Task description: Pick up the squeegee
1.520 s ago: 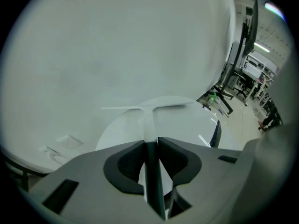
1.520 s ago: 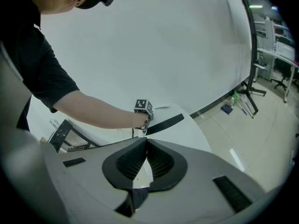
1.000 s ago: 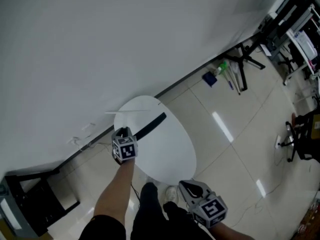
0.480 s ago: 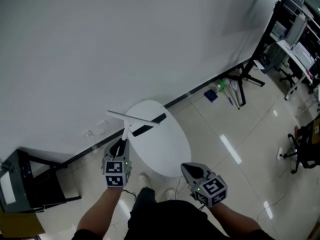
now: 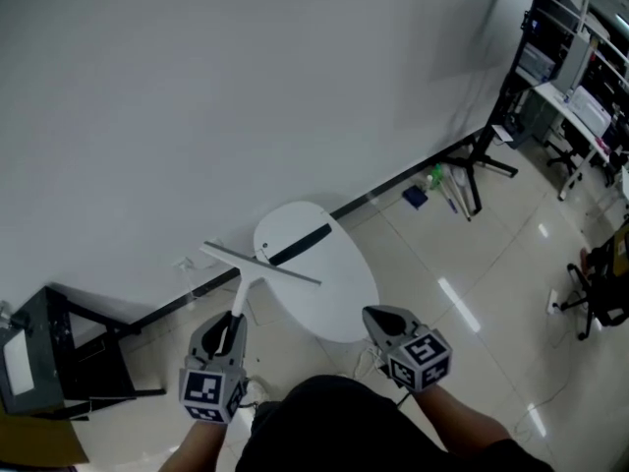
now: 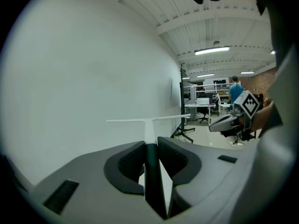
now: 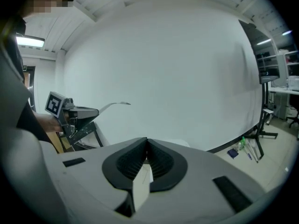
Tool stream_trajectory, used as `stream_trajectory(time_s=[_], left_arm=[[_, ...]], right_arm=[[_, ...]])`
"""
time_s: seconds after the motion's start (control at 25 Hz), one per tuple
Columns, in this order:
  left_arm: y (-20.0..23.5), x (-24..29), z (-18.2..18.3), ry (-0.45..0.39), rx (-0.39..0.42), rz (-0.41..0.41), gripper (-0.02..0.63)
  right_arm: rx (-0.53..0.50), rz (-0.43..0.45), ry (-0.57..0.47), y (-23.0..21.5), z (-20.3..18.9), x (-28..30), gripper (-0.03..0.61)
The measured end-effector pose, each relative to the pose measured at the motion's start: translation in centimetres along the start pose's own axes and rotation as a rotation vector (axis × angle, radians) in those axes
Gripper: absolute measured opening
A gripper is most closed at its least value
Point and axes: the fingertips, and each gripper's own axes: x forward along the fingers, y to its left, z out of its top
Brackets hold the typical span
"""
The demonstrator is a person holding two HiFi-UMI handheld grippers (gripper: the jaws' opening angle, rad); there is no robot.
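The left gripper pinches the dark handle of the squeegee between part-spread jaws. The white blade sits crosswise in the air just past the near edge of the round white table. The right gripper hangs beside it with jaws pressed together, holding nothing.

Squeegee: white throughout, bar and shaft. Left gripper and right gripper: grey bodies, black ribbed pads, cubes patterned in black-and-white squares. Table: white top, one black strip toward its far edge. Floor: pale glossy tiles. Wall: plain white, with black skirting.
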Motion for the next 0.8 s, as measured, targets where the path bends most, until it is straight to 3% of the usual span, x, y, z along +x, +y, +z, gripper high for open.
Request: stream_trajectory(time_s=[0.24, 0.56, 0.8], left_arm=[[3.9, -3.1, -0.3, -0.034, -0.031, -0.021, 0.092], [9.1, -3.4, -1.3, -0.054, -0.019, -0.116, 0.091], [10.2, -2.6, -1.9, -0.043, -0.021, -0.175, 0.091]], right_arm=[[0.012, -0.042, -0.024, 3.9, 0.6, 1.7, 0.006], [0.055, -0.123, -0.041, 9.0, 1.3, 4.2, 0.005], [0.061, -0.16, -0.064, 11.1, 2.1, 5.1, 0.005]])
